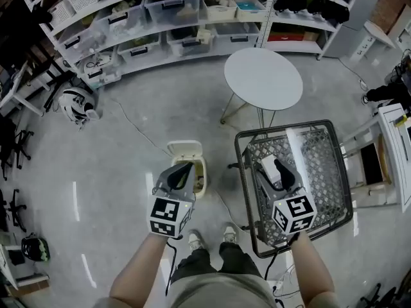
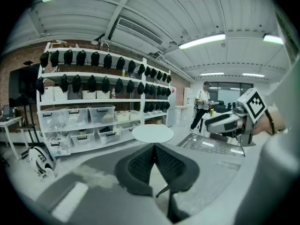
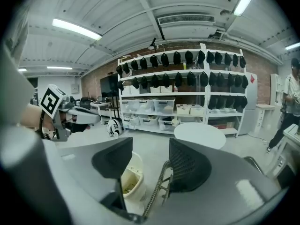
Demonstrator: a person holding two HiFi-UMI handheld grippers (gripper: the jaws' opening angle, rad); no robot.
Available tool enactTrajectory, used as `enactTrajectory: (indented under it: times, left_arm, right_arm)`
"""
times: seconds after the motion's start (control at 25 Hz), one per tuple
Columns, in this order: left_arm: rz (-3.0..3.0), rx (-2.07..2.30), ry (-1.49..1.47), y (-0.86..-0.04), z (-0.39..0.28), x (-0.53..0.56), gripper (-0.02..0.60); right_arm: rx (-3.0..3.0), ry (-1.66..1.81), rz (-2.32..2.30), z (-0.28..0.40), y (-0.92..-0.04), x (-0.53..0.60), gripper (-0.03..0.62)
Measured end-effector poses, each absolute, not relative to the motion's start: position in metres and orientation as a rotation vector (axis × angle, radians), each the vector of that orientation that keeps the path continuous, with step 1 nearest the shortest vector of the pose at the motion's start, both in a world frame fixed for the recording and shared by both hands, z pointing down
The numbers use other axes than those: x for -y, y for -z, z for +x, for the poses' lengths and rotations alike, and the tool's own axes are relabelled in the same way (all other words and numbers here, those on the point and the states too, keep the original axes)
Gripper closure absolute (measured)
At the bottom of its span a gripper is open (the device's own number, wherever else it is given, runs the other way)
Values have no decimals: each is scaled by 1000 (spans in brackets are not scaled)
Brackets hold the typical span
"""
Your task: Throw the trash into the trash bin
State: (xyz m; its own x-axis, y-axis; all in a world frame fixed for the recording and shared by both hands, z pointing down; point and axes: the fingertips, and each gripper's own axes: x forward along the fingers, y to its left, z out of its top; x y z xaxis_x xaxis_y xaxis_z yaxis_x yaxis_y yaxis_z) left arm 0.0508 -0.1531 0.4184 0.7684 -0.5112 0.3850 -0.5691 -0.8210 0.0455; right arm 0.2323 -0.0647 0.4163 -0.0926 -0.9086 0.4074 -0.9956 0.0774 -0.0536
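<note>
A cream trash bin (image 1: 200, 172) stands open on the floor in front of my feet, and some scraps show inside it in the right gripper view (image 3: 127, 181). My left gripper (image 1: 186, 167) hovers over the bin. Its jaws are shut with the tips touching and nothing between them (image 2: 153, 148). To the right, my right gripper (image 1: 281, 169) hangs over a black wire-mesh basket (image 1: 321, 165). Its jaws stand open and empty (image 3: 150, 162). A white item (image 1: 269, 166) lies in the basket beside the right jaws. I cannot tell what it is.
A round white table (image 1: 263, 79) stands beyond the basket. Long shelves with clear storage boxes (image 1: 167, 18) line the far wall. A white helmet-like object (image 1: 77, 104) lies on the floor at left. A white desk (image 1: 395, 146) is at right. A person (image 2: 202, 104) stands far back.
</note>
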Motion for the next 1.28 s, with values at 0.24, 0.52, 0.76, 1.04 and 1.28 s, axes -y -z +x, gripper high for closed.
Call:
enactTrajectory:
  times: [0.24,0.52,0.76,1.04,1.28]
  left_arm:
    - [2827,729,-622,-455,115,149,580]
    - [2787,631,-708,-505,167,143,580]
    - [2724,592,-793,-555,185,135,578]
    - [2679,531,-865,-596,202,113,578]
    - [2642,493,-904,-615,201,104,578]
  right_arm:
    - [1973,-540,1938,287,-466,62,328]
    - [1873,-702,1921,338,-543,57,303]
    - [1828,-817,1863,352,-605,49,277]
    - [1769,-928,1793,360,-666,34,249]
    - [1720,-964,1772,363,-695,31,237]
